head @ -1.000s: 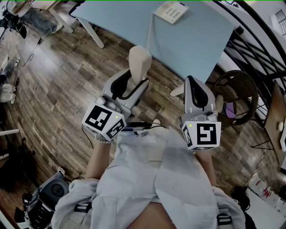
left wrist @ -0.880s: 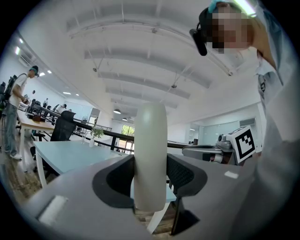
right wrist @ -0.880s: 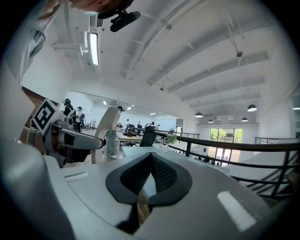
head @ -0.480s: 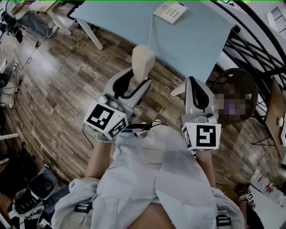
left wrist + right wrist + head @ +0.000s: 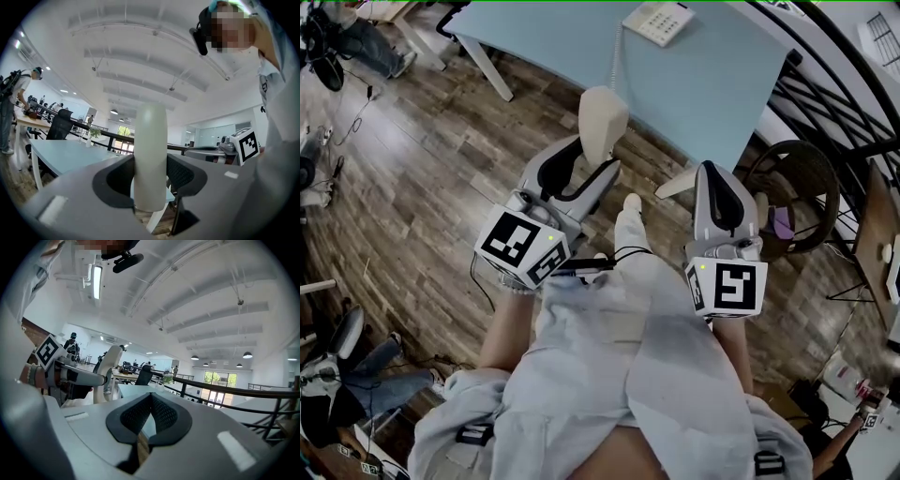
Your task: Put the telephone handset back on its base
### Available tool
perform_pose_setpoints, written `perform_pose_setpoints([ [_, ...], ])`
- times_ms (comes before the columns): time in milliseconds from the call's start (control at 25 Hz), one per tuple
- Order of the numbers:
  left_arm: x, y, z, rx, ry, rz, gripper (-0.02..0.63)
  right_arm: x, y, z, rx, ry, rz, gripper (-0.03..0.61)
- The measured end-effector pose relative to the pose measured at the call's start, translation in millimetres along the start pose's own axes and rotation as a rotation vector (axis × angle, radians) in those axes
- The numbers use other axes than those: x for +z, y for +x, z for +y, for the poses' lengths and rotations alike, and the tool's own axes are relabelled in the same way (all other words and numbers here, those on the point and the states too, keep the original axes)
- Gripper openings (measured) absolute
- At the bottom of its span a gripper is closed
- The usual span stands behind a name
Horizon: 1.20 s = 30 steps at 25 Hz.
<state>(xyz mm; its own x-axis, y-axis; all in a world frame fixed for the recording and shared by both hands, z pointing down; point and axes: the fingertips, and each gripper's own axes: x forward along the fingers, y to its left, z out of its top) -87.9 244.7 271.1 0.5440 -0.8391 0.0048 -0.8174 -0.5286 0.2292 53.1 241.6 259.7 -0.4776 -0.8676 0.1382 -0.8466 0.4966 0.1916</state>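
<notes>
A cream telephone handset (image 5: pixel 602 122) stands upright between the jaws of my left gripper (image 5: pixel 592 161), which is shut on it; the left gripper view has the handset (image 5: pixel 150 154) clamped in the middle. Its coiled cord (image 5: pixel 613 58) runs up to the telephone base (image 5: pixel 657 22) on the far part of the pale blue table (image 5: pixel 703 89). My right gripper (image 5: pixel 719 186) is shut with nothing in it, to the right of the handset and before the table's near edge. The right gripper view catches the handset (image 5: pixel 106 371) at the left.
A dark round wicker chair (image 5: pixel 795 202) stands right of the right gripper. A black railing (image 5: pixel 834 103) runs along the right side. Wooden floor (image 5: pixel 412 187) spreads to the left, with a table leg (image 5: pixel 486 58) at the far left corner. A person's shoe (image 5: pixel 632 202) shows between the grippers.
Both grippers with the handset have drifted slightly forward toward the table. A foot has stepped forward between the grippers.
</notes>
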Motion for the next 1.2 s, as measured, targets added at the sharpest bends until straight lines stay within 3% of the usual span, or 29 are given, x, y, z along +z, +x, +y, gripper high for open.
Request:
perform_pose_setpoints([
  [440, 9.3, 50.3, 40.0, 0.035, 0.003, -0.006, 0.207, 3.5, 69.9, -31.3, 0.03, -0.001, -0.018, 0.005],
  [1200, 27.0, 168.2, 115.2, 0.133, -0.007, -0.006, 0.207, 3.7, 211.3, -104.6, 0.159, 0.008, -0.002, 0.005],
])
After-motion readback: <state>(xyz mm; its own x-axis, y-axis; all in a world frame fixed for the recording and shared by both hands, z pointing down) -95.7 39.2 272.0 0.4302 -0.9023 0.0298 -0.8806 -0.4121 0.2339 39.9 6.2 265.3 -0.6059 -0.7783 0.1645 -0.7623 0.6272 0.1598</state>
